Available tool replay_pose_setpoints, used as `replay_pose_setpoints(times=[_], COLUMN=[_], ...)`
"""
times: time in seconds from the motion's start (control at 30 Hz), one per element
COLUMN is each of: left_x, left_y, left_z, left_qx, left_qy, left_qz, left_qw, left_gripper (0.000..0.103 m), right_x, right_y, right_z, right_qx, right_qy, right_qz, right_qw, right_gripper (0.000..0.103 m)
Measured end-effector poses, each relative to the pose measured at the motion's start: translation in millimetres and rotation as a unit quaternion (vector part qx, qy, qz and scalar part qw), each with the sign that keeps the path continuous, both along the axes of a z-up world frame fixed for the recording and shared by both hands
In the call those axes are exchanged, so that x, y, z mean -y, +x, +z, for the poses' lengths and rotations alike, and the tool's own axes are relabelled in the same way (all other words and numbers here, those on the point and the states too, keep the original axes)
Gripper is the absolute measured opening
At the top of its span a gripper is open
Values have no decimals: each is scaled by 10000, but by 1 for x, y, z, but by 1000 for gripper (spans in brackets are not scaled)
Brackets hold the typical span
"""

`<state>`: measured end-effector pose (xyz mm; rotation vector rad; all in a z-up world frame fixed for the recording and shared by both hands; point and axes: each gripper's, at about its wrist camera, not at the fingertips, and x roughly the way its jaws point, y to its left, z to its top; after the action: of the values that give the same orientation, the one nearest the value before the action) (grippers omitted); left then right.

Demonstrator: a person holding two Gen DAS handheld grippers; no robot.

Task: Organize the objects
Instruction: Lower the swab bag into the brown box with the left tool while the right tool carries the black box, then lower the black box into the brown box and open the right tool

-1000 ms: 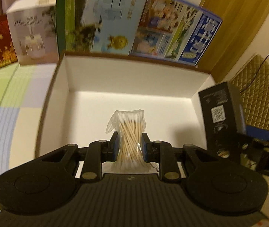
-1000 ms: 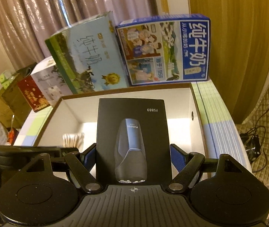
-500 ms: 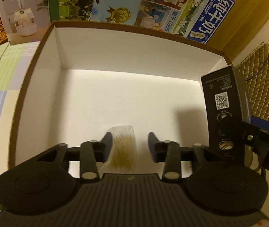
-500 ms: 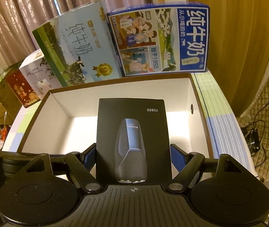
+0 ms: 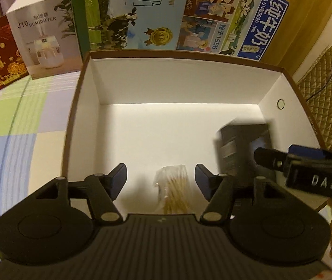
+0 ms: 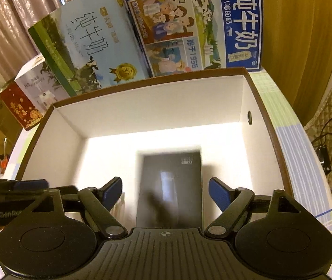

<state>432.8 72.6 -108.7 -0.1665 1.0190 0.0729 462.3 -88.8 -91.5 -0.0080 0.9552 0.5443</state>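
Note:
A brown-rimmed cardboard box with white inside [image 5: 128, 86] [image 6: 142, 116] stands on the table. A clear bag of cotton swabs [image 5: 173, 189] lies on its floor near the front wall, below my left gripper [image 5: 160, 179], which is open and apart from it. A black shaver box [image 6: 169, 186] [image 5: 245, 149], blurred with motion, is inside the big box at its right side. My right gripper [image 6: 164, 187] is open above it, not touching it. In the left wrist view the right gripper [image 5: 306, 172] reaches in from the right.
Two milk cartons [image 5: 128, 11] [image 5: 233, 23] stand behind the box. A white humidifier box [image 5: 44, 37] and a red box [image 5: 0, 53] are at the back left on the checked tablecloth [image 5: 14, 121]. A quilted chair [image 5: 329, 98] is on the right.
My left gripper opened and dropped the cotton swab bag into the box, then lifted. My right gripper opened and released the black shaver box, which is falling or settling inside the box.

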Motion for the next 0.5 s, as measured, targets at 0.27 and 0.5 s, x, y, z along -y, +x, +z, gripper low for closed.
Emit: replay_pose_setpoints(times=[0.27,0.5], left_x=[6,13], left_y=[-14,-27], left_z=[17,35], left_qx=[162,279], left_qy=[295,303], left_qz=[-78,-30], left_qw=[9994,9991], left_gripper=[70,72], right_x=[14,33], right_y=[-17,-35], right_z=[11,24], right_qx=[214,311], right_qy=[-85,5], right_qz=[134,136], right_qw=[9996,9994], right_gripper=[90,91])
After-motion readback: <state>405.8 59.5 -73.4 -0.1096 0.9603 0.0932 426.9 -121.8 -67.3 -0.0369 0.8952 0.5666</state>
